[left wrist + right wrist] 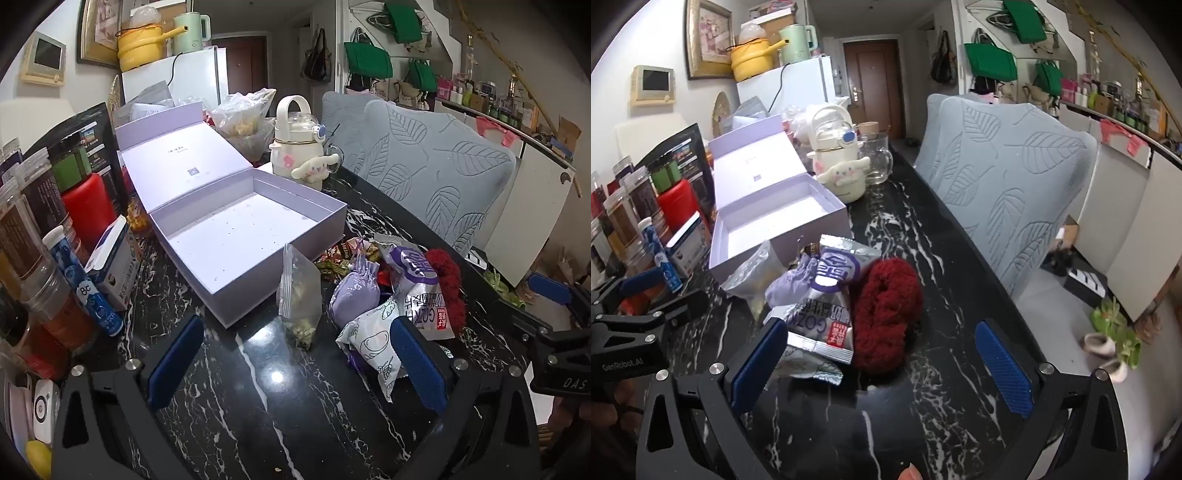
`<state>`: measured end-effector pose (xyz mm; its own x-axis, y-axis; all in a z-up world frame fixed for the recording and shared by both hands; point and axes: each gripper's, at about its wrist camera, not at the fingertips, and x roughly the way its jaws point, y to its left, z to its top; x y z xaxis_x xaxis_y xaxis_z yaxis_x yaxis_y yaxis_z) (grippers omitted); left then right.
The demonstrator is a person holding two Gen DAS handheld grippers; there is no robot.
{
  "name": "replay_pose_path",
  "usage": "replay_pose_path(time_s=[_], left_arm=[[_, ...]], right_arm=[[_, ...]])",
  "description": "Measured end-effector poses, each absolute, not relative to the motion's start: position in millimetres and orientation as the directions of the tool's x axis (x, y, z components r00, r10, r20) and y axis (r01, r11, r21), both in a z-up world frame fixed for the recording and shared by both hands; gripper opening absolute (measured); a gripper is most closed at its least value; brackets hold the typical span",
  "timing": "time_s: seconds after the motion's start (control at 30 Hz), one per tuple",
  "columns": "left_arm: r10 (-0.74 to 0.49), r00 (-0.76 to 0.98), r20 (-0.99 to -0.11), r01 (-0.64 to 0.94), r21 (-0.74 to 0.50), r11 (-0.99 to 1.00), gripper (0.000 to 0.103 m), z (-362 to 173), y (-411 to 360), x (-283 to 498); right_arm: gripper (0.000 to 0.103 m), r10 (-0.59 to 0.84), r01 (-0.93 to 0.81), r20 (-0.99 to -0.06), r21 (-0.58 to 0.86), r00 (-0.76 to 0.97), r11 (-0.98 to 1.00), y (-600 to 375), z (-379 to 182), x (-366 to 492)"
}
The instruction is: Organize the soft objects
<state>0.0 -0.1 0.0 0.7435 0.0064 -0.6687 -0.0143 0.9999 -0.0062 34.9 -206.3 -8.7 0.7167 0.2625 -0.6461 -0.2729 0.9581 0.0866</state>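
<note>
The right gripper hangs over a black marble table, its blue-padded jaws spread wide with nothing gripped. Between them, further along the table, lies a dark red knitted scrunchie, touching a silver snack packet on its left. A lilac pouch and a clear zip bag lie further left in the same heap. Behind the heap an open lilac box sits empty near the table's left edge. The left gripper shows at the left border.
</note>
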Motion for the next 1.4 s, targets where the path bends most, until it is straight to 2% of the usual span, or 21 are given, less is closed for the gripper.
replay_pose_path(time_s=[0.27,1.4], left_arm=[[-0.008,0.737,-0.676,-0.022,-0.036,0.999,0.103,-1,7,4],[0.026,0.739,-0.673,-0.050,-0.015,0.999,0.103,0,10,1]], right_arm=[[0.103,0.266,-0.271,-0.648,0.095,0.714,0.958,-205,-9,36],[0.103,0.287,-0.310,-0.649,0.083,0.705,0.947,-197,-10,40]])
